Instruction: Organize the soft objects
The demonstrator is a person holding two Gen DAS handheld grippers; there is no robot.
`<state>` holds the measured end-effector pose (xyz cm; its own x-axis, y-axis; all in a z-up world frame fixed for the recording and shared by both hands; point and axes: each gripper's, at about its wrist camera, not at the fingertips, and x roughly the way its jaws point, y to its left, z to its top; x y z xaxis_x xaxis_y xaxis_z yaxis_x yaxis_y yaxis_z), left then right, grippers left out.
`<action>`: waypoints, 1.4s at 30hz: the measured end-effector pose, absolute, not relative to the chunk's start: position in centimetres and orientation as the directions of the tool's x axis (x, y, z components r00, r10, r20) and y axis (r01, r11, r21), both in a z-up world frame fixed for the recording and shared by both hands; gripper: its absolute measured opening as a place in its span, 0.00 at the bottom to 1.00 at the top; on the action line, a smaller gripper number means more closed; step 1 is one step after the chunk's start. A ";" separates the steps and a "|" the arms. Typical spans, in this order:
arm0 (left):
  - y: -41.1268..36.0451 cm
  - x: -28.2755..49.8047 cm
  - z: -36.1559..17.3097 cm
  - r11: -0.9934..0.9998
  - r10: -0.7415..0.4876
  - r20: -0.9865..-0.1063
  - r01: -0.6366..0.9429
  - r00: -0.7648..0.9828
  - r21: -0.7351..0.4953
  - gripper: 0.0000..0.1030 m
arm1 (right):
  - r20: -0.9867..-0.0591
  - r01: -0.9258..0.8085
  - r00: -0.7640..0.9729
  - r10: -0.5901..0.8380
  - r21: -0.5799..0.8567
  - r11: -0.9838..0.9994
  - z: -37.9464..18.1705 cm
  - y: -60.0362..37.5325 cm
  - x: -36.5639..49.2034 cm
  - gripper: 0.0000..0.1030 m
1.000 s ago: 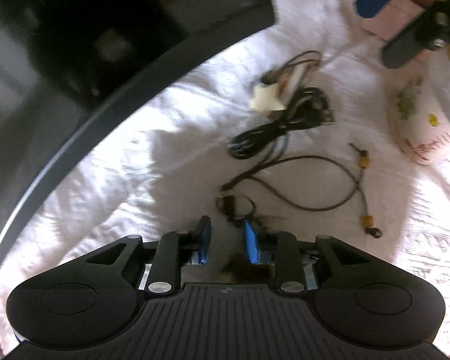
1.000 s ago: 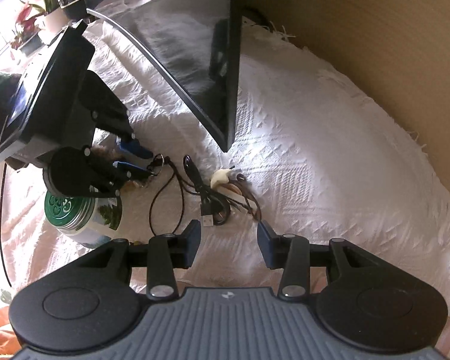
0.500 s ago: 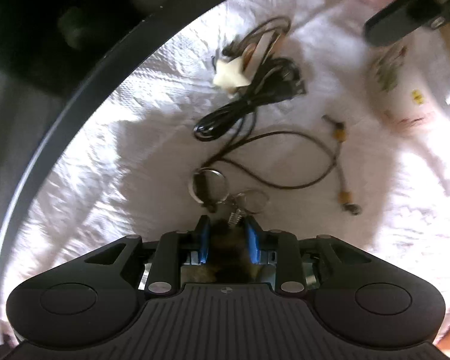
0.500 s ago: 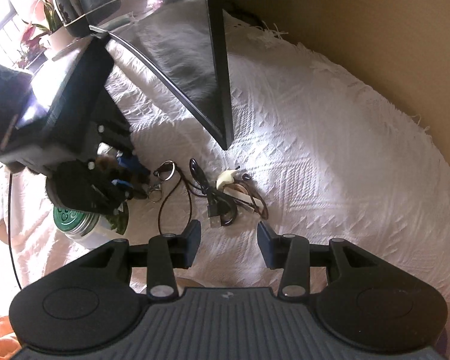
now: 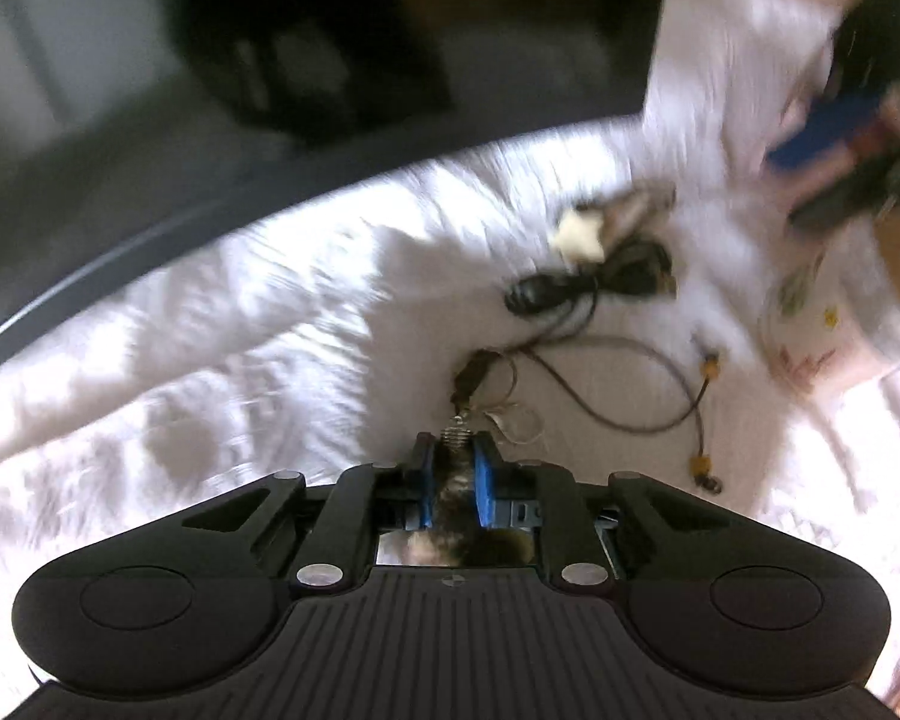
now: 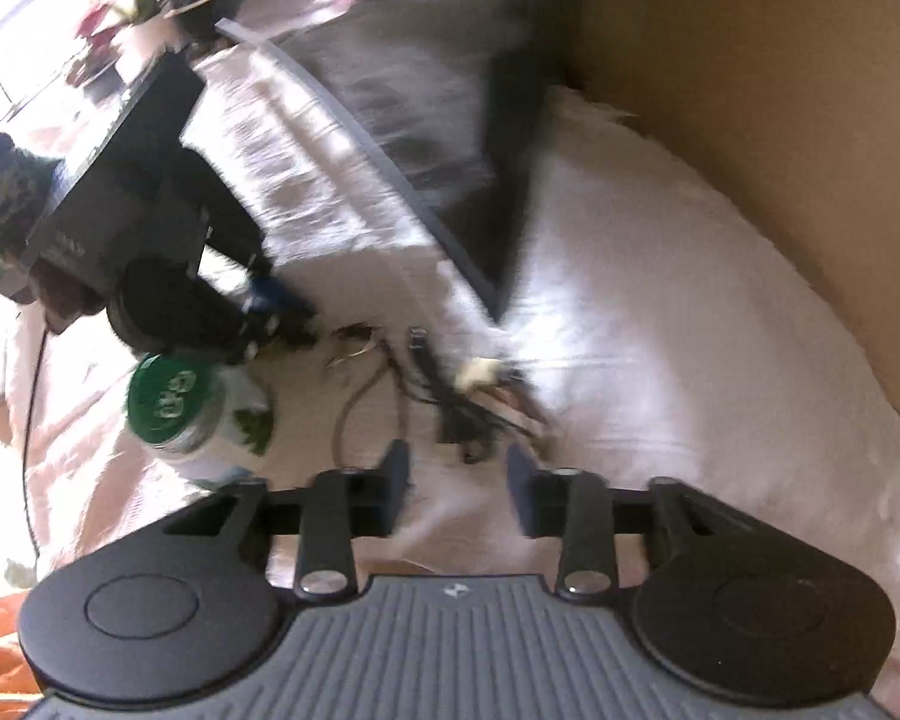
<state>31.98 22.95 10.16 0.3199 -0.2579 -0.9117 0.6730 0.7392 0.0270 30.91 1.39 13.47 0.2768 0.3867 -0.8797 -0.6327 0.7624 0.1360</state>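
Left gripper (image 5: 453, 461) clenched on a furry charm (image 5: 450, 495) — a second ago its pads stood apart around it. Rings (image 5: 513, 417) now trail off the cloth (image 5: 240, 312), so the pickup looks secured. Right gripper (image 6: 456, 468) released, empty, above the cables (image 6: 450, 396).

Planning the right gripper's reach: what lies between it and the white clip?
In the right wrist view, a black cable bundle lies between the open right hand-held gripper and white clip.
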 end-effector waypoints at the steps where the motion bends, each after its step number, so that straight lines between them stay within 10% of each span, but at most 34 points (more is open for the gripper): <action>1: 23.9 31.6 10.7 0.752 -0.288 -0.892 0.659 0.349 0.015 0.16 | -0.888 -0.646 0.266 0.374 0.124 0.753 13.3 2.4 31.0 0.23; 21: 28.4 32.8 7.4 0.820 -0.476 -0.730 0.548 0.491 -0.166 0.14 | -0.944 -0.606 0.321 0.079 -0.140 0.783 6.1 13.7 35.3 0.15; 42: 24.0 21.4 26.2 0.830 -0.411 -0.549 0.548 0.728 0.105 0.14 | -0.708 -0.503 0.585 0.396 0.066 0.862 26.9 1.7 23.4 0.06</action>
